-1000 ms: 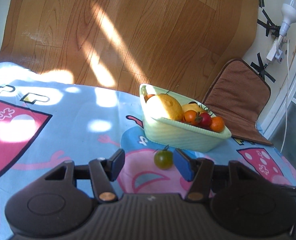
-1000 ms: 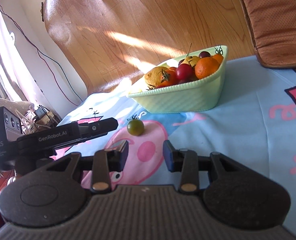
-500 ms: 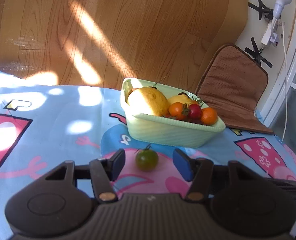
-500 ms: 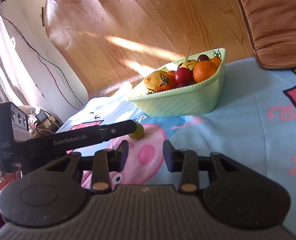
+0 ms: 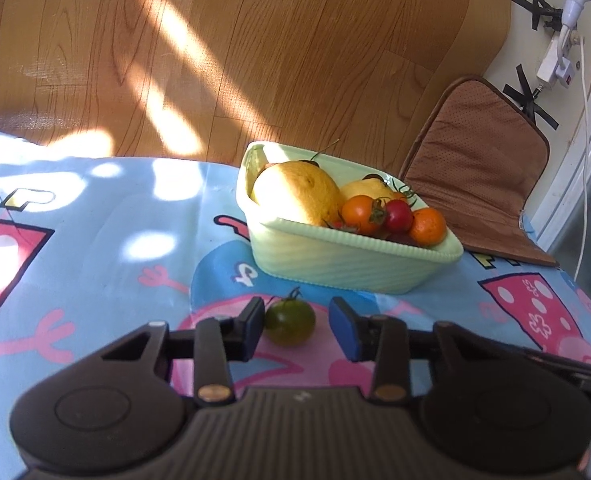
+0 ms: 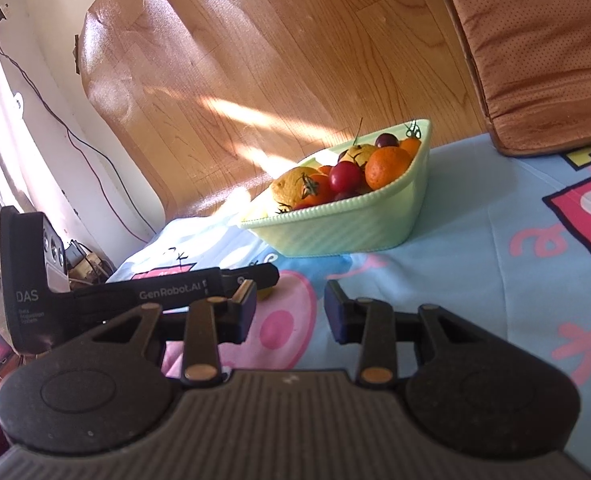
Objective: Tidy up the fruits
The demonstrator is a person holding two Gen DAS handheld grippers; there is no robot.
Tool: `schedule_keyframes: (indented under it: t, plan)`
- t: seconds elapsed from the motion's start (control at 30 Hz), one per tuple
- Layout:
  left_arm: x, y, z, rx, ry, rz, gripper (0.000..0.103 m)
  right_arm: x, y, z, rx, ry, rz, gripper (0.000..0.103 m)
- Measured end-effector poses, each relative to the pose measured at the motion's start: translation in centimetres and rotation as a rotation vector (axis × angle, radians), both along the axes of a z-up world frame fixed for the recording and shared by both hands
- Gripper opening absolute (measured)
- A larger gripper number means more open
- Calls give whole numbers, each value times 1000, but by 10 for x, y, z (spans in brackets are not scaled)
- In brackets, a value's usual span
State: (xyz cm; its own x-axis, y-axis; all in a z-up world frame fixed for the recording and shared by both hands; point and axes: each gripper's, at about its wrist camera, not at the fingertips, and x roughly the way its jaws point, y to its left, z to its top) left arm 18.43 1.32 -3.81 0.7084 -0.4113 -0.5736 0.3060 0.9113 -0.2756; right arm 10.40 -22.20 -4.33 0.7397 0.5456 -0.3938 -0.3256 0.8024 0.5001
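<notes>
A green tomato point(image 5: 290, 321) lies on the blue cartoon cloth between the open fingers of my left gripper point(image 5: 297, 328), close to the left pad; I cannot tell whether it touches. Behind it stands a pale green bowl point(image 5: 347, 264) holding a large yellow citrus point(image 5: 295, 198), small orange and red tomatoes point(image 5: 397, 215) and an orange point(image 5: 427, 226). In the right wrist view my right gripper point(image 6: 289, 310) is open and empty over the cloth. The left gripper point(image 6: 231, 282) reaches in from the left and hides most of the green tomato point(image 6: 266, 291). The bowl point(image 6: 347, 220) stands behind.
A brown cushion point(image 5: 483, 168) lies on the floor at the cloth's far right edge, and also shows in the right wrist view point(image 6: 535, 52). A power strip and cable point(image 5: 555, 64) hang on the wall. Wooden floor point(image 5: 215, 60) lies beyond the cloth.
My left gripper has moved forward so that the green tomato sits between its fingers. In the right wrist view the left gripper now covers the tomato. The right gripper has barely moved.
</notes>
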Motion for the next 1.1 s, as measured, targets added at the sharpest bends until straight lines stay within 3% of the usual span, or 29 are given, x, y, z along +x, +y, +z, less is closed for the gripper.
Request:
schedule_keyframes:
  t: [0.3,0.4,0.57,0.9,1.1]
  plan:
    - [-10,0,3,11,-46,-1,35,1,-3,0,4,-7,-25,40]
    - [-18,8,6,-20,-76,6,44,2,-3,0,3,-6,-26,40]
    - [-31,27,6,-72,-57,37,45,3,-2,0,-8,1,-26,41]
    - [-66,74,5,-67,-56,85,50,8,28,1,-177,15,39,41]
    - [-90,104,8,14,-101,178,52,3,31,6,-280,-23,-9,41]
